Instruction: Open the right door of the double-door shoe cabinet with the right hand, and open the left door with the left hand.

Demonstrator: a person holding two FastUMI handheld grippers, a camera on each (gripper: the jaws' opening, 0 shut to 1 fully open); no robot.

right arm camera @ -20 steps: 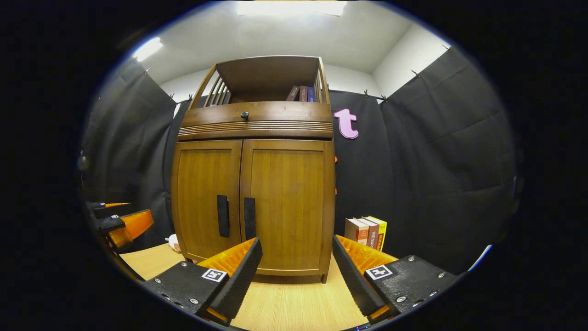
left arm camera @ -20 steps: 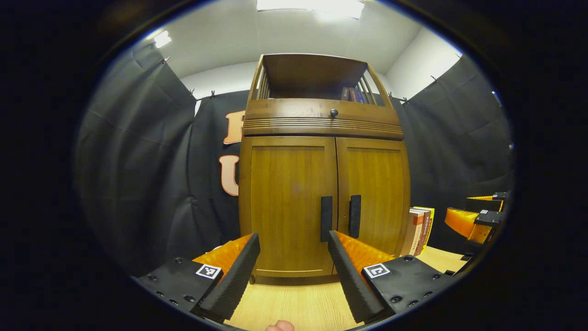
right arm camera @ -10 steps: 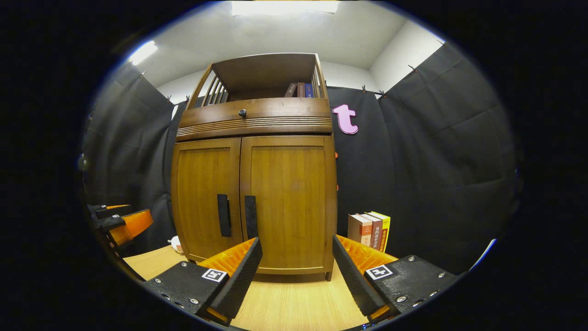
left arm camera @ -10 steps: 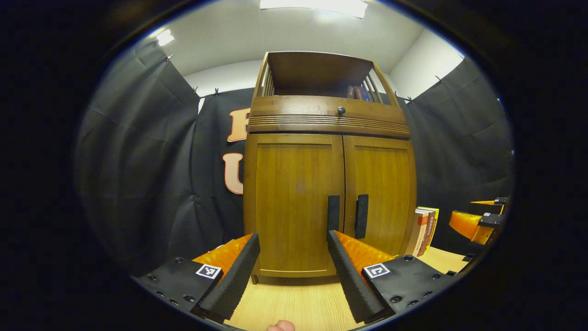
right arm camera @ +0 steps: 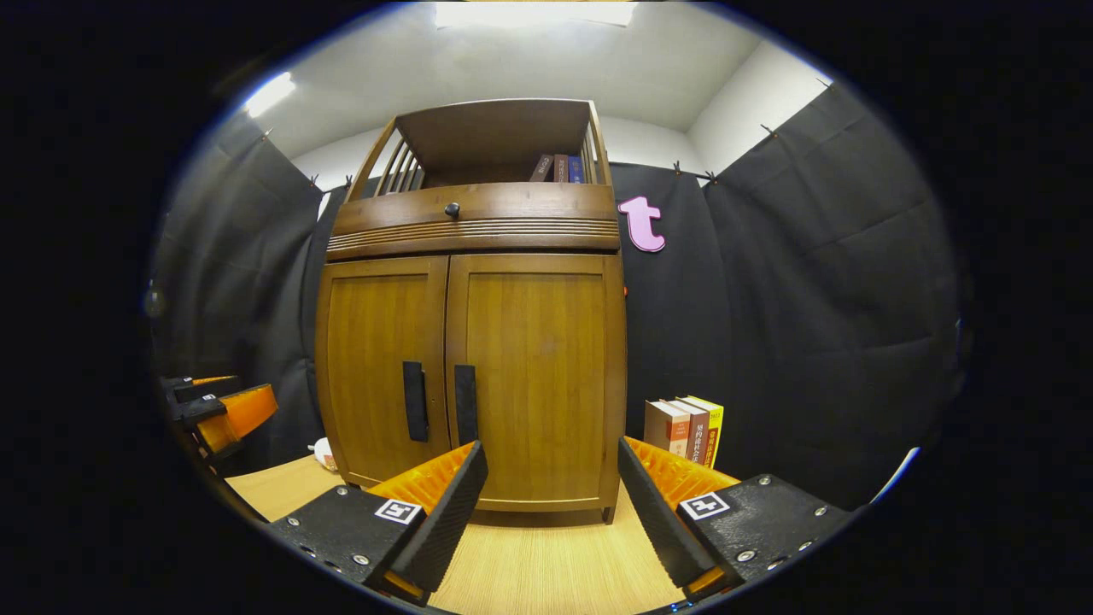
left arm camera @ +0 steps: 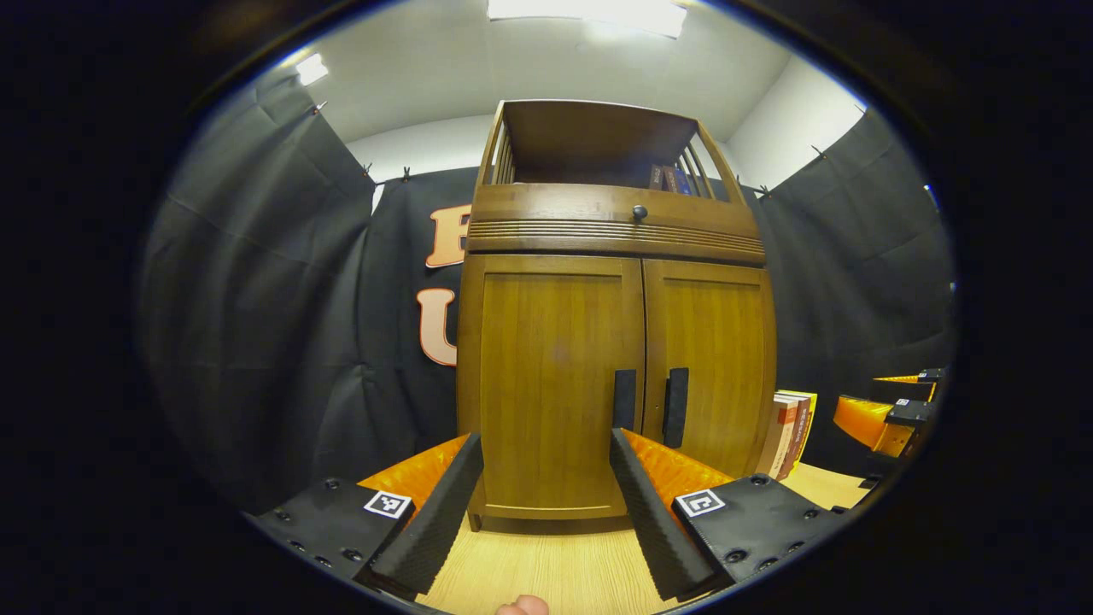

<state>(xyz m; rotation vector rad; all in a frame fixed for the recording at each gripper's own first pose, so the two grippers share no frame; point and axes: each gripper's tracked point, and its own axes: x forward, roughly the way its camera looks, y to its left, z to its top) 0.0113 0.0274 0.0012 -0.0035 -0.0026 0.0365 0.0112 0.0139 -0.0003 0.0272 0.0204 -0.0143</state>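
Here each hand-held gripper (left arm camera: 546, 504) (right arm camera: 551, 504) gapes wide, empty, short of the shoe cabinet (left arm camera: 615, 342).

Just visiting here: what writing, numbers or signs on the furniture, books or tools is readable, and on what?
Standing books beside the cabinet: spine print too small to read.
Shelf books up top: too blurred to read.
Square tags on the right gripper: coded patterns, no words.
The cabinet itself: no writing seen.

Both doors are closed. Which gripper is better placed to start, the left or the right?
Right, probably. The task opens the right door first, and the open right gripper faces it, its handle just above one fingertip. Neither gripper touches the cabinet.
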